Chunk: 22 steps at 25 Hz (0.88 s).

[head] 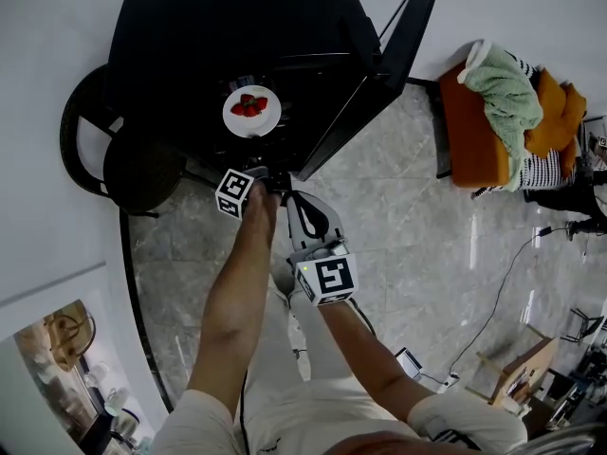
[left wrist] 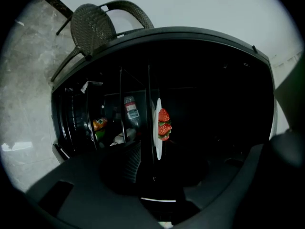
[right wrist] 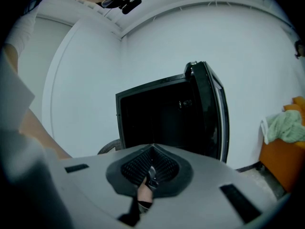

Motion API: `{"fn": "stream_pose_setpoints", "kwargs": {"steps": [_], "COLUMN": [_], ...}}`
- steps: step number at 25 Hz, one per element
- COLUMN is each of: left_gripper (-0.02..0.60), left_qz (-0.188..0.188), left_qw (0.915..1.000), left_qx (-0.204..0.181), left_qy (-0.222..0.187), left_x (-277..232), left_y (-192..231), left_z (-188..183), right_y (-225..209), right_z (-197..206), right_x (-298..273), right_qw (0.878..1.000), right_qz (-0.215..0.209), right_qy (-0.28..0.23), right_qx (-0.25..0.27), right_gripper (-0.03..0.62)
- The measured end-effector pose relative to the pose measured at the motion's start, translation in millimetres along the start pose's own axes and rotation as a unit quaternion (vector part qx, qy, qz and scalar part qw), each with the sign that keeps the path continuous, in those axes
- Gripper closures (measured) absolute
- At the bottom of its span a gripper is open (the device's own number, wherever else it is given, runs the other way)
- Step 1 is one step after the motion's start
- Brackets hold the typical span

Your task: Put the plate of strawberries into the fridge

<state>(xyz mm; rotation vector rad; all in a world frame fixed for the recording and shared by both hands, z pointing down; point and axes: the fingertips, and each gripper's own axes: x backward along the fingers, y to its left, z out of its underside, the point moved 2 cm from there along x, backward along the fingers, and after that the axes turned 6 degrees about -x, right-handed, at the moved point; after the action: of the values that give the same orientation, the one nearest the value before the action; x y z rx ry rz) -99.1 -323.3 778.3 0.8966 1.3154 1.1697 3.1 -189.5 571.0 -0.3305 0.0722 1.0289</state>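
The plate (head: 251, 114) of strawberries (head: 248, 104) sits in the fridge (head: 209, 27). The left gripper (head: 271, 181) gapes open, holding nothing; the right gripper (right wrist: 150, 170) is clenched. A chair (head: 123, 150) stands left, the open door (head: 379, 74) right.

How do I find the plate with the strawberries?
Look for the big black fridge, standing open. Inside it sits a small round white plate. It is the only thing in there holding red strawberries.
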Motion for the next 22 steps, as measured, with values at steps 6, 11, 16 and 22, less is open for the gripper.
{"fn": "stream_pose_setpoints", "kwargs": {"steps": [6, 11, 16, 22], "left_gripper": [0.448, 0.529, 0.578, 0.58], "left_qz": [0.002, 0.023, 0.044, 0.056], "left_qw": [1.0, 0.9997, 0.999, 0.9981], "left_qx": [-0.009, -0.002, -0.001, -0.013], "left_qy": [0.004, 0.001, 0.008, 0.022], "left_x": [11, 19, 30, 41], "left_y": [-3, -10, -21, -34], "left_z": [0, 2, 8, 8], "right_y": [0, 3, 5, 7], "right_z": [-4, -6, -6, -10], "right_x": [0, 3, 10, 15], "right_qw": [1.0, 1.0, 1.0, 1.0], "right_qz": [0.004, 0.002, 0.002, 0.004], "right_qy": [-0.004, -0.008, -0.007, -0.006], "right_qx": [-0.001, 0.0, -0.003, -0.008], "right_gripper": [0.583, 0.583, 0.583, 0.583]}}
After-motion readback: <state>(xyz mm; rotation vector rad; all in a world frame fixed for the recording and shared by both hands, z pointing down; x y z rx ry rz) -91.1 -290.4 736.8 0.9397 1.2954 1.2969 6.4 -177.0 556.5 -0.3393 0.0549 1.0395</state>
